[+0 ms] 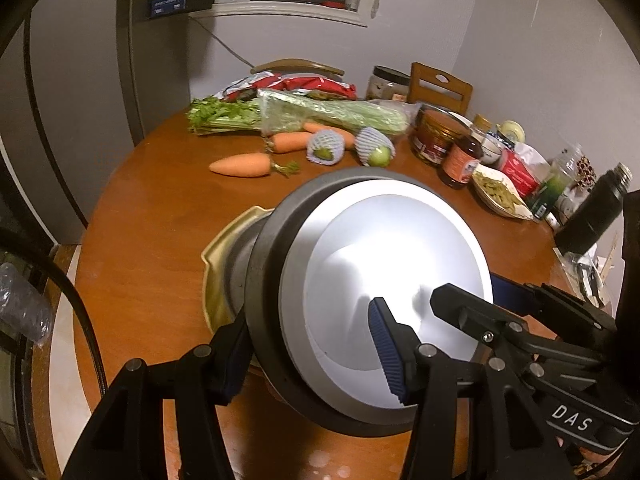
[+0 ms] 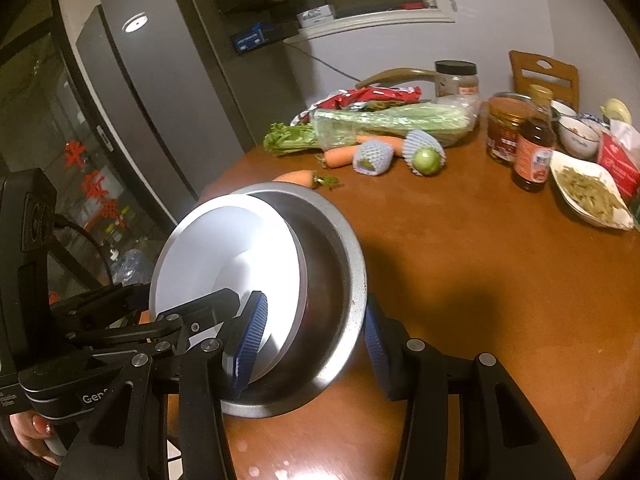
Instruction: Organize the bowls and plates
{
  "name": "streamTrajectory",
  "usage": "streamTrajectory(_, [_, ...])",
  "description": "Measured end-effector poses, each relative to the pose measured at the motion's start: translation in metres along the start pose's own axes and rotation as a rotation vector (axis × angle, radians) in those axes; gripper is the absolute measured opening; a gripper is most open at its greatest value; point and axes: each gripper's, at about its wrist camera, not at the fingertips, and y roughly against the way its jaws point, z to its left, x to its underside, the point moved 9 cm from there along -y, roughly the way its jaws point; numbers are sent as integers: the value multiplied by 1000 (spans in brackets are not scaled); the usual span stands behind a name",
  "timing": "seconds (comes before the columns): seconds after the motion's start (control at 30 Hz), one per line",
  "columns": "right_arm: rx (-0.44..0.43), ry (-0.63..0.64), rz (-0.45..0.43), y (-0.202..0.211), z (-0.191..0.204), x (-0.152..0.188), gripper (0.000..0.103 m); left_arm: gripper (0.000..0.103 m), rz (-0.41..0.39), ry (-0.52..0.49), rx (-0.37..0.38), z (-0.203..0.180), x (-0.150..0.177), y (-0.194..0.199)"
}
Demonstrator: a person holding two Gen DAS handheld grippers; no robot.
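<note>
White plate (image 1: 384, 280) sits nested in the metal bowl (image 2: 320, 280), both tipped steeply above the table (image 2: 460, 280), presumably being stacked as one unit. Left gripper (image 1: 316, 360) clamps the near rims of both, one pad on the plate face. Right gripper (image 2: 316, 344) pinches the bowl and plate rims from the opposite side (a gold plate (image 1: 224, 256) lies beneath). Both wrists angle inward.

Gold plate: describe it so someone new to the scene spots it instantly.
Start at the round wooden table, near its front edge. The gold plate lies flat there, directly behind the tilted metal bowl that holds a white plate, and is half hidden by it. Its brassy colour and wavy rim set it apart.
</note>
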Motion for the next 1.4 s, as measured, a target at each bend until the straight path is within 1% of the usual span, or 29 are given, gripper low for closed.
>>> streamTrajectory(0.43, [-15,42,26,-30,21,-24,49,54,29,38,-30,31,-13,-16])
streamTrajectory(0.73, [-15,33,73,-55,20,-17,49,54,65,59,-35,43,-9,-35])
streamTrajectory(1.03, [-23,28,98,-73,18,-14,49,54,86,66,-42,51,-6,-48])
streamTrajectory(1.23, [-16,26,110,-79,16,-13,50,54,79,52,-58,53,-6,-50])
streamTrajectory(1.4, [-1,26,108,-82,13,-12,51,54,73,49,-55,52,-6,-51])
